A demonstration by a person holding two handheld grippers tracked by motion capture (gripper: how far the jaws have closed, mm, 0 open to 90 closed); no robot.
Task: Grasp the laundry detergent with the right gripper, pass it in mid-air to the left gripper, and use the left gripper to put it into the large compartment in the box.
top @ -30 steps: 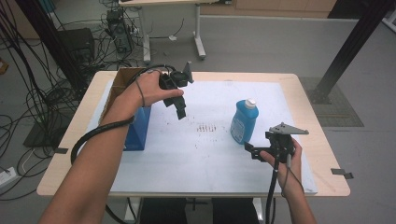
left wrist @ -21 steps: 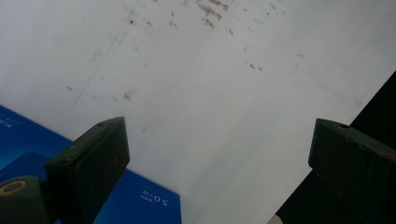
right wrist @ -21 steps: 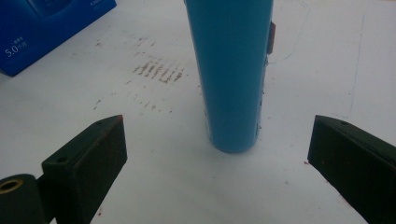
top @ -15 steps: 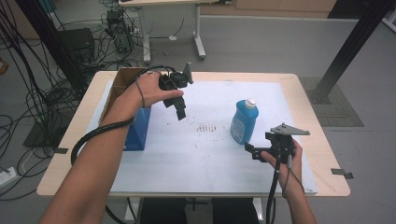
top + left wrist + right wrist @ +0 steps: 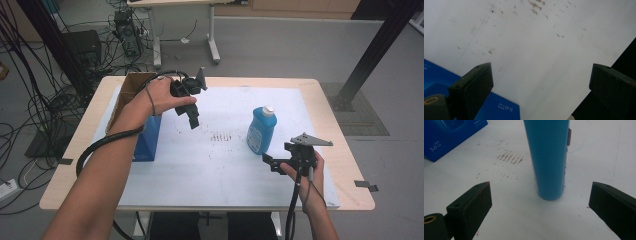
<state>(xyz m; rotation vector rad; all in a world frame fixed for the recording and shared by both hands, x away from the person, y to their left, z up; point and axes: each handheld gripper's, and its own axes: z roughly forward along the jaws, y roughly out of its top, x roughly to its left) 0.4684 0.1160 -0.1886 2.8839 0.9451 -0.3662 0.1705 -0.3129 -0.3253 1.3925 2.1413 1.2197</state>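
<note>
A blue bottle (image 5: 261, 131) with a white cap stands upright on the white mat (image 5: 220, 165), right of centre. My right gripper (image 5: 272, 161) is low over the mat just in front of it, open. In the right gripper view the bottle (image 5: 547, 157) rises a short way beyond the open gripper (image 5: 540, 192), centred between its jaws and untouched. My left gripper (image 5: 192, 117) is held above the mat at the left, tilted downward, beside a blue box (image 5: 147, 137). In the left gripper view that gripper (image 5: 541, 72) is open over bare mat, with the box (image 5: 499, 107) at the lower left.
The blue box has an open cardboard top (image 5: 131, 89) and sits at the table's left edge. Dark scuff marks (image 5: 222, 136) dot the mat's middle. The wooden table rim (image 5: 345, 150) runs around the mat. Cables and another table's legs stand on the floor behind.
</note>
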